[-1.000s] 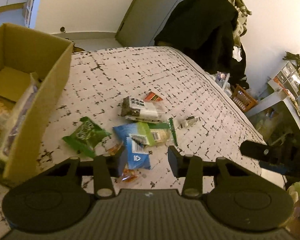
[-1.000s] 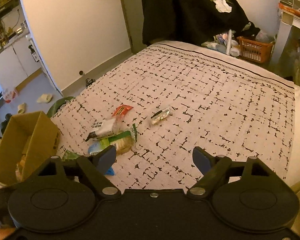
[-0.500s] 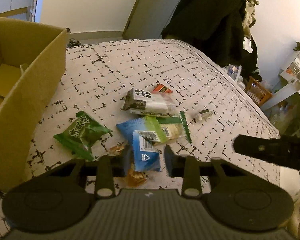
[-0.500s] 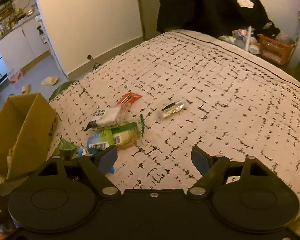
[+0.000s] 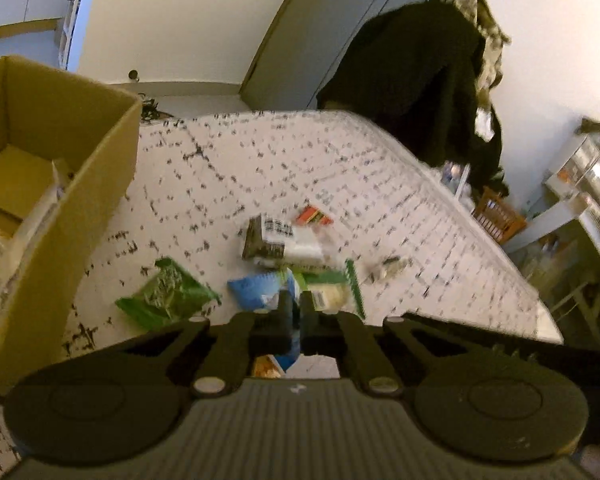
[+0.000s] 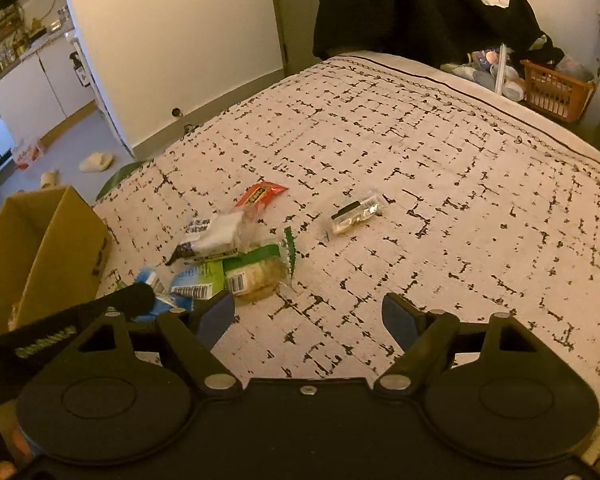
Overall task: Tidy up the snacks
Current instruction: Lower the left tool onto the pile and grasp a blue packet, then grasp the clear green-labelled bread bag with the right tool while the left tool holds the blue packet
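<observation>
the left tongs (image 5: 294,312) are closed on the blue snack packet (image 5: 260,294), whose thin edge is pinched between the two fingers while the rest of the packet hangs in front of and below them, over the bed (image 5: 260,168). just left of it a green snack bag (image 5: 166,296) lies flat on the patterned bedspread, and an orange wrapper (image 5: 266,366) peeks out under the fingers. to the right of the blue packet sits a green-edged cracker pack (image 5: 332,288), and beyond that a black and white packet (image 5: 282,240) with a small red packet (image 5: 314,216) at its far end. a small clear packet (image 5: 388,268) lies apart to the right. a cardboard box (image 5: 80,184) stands on the left edge of the bed, open at the top, with some wrapped snacks already inside; this view is blurred. the right tongs (image 6: 308,314) are wide open with nothing between the fingers, hovering above bare bedspread near the cracker pack (image 6: 256,274). from that side the red packet (image 6: 260,194), the black and white packet (image 6: 212,236) and the clear packet (image 6: 354,214) are sharp, the box (image 6: 48,252) is at far left, and the left tongs' dark arm (image 6: 80,316) reaches in beside the blue packet (image 6: 168,288).
</observation>
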A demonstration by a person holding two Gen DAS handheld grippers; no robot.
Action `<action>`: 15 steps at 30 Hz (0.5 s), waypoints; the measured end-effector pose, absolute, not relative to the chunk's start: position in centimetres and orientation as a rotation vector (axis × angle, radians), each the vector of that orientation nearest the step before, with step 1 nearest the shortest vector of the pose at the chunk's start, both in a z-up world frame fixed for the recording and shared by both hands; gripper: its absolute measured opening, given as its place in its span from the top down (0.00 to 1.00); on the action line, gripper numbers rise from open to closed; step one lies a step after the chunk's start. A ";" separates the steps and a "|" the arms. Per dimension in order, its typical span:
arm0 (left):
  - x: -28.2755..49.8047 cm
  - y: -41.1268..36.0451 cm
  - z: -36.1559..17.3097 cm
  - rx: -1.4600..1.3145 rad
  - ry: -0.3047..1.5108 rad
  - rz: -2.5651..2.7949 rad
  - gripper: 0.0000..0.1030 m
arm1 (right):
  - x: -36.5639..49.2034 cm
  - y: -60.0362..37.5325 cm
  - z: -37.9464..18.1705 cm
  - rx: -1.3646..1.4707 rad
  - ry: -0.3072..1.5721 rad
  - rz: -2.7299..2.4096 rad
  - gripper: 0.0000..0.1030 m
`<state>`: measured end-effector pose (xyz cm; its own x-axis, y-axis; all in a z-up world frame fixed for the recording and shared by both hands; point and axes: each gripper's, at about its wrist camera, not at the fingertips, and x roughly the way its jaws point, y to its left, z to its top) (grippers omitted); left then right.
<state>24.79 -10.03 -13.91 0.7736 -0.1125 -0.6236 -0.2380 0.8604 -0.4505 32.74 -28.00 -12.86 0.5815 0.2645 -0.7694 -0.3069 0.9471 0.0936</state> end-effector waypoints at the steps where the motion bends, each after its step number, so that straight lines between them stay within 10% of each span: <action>1: 24.7 -9.7 -13.8 -0.556 0.684 0.070 0.99 | 32.9 -28.0 -12.9 -0.046 0.887 0.333 0.23; 15: 24.3 -7.4 -11.7 -0.549 0.580 0.052 0.99 | 33.6 -25.9 -16.0 -0.145 0.856 0.381 0.23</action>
